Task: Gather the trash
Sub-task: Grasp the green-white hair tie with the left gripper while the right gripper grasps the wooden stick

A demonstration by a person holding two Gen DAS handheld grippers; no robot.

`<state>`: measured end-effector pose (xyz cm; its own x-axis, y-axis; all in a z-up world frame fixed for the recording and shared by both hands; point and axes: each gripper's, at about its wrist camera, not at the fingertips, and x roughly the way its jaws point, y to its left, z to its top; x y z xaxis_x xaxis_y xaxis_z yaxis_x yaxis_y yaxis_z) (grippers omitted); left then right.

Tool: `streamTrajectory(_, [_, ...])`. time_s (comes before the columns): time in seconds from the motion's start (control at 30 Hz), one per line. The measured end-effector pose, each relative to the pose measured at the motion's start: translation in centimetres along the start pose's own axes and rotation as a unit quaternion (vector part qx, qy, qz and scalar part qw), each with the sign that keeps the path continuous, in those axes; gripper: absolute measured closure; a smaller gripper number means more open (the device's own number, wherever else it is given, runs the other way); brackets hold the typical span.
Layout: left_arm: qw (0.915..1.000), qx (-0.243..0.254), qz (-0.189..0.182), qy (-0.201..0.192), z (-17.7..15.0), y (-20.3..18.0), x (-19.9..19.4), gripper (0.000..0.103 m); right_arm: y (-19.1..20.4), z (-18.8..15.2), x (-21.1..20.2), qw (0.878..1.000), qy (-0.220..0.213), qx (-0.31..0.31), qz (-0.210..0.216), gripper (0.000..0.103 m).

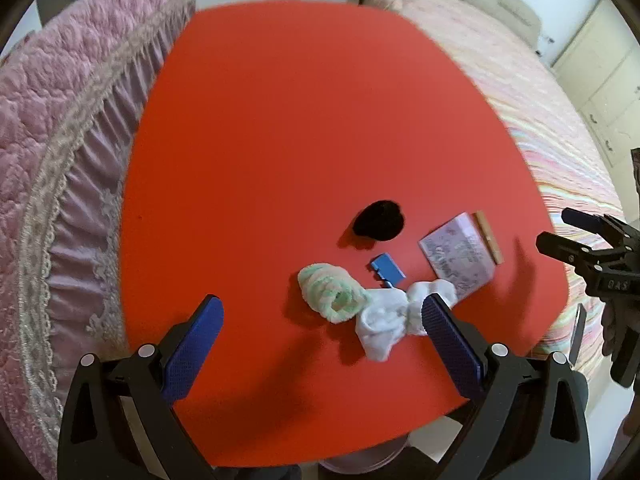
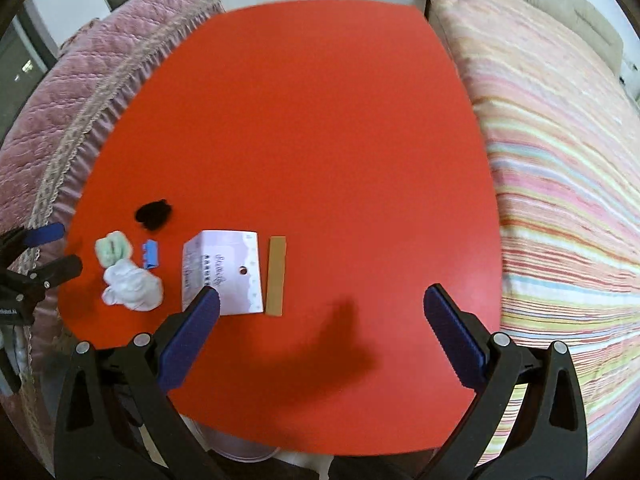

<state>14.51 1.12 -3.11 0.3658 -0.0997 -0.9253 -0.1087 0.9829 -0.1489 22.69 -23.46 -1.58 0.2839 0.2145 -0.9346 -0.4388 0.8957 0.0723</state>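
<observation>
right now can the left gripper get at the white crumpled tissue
Probably yes: the left gripper hangs open just above the white crumpled tissue, nothing covering it, though the green wad touches its side.

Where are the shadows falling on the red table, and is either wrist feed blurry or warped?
Left wrist view: strong fisheye bending; the red table has soft far edges, and short shadows lie left of the black clump and white tissue. Right wrist view: the right claw casts one large dark shadow on the table's near part; the pale card reads fairly sharp, the rims curve.
</observation>
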Motion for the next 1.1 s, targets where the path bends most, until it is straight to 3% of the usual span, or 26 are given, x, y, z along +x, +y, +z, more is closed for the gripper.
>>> streamTrajectory(0.33, [0.9991,-0.024,0.017,0.032,1.0,0.3,2.9,0.008,0.3,0.8,2.7,1.000,0.028,-0.003,-0.009,0.003])
streamTrajectory(0.77, [0.9982,-0.031,0.038,0.034,1.5,2.1,4.8,0.008,0.9,1.1,4.7,0.999,0.034,-0.006,-0.019,0.004])
streamTrajectory(1.1, [0.9977,-0.027,0.052,0.035,1.3,3.9,6.5,0.008,1.0,1.2,5.1,0.999,0.030,-0.010,-0.031,0.014])
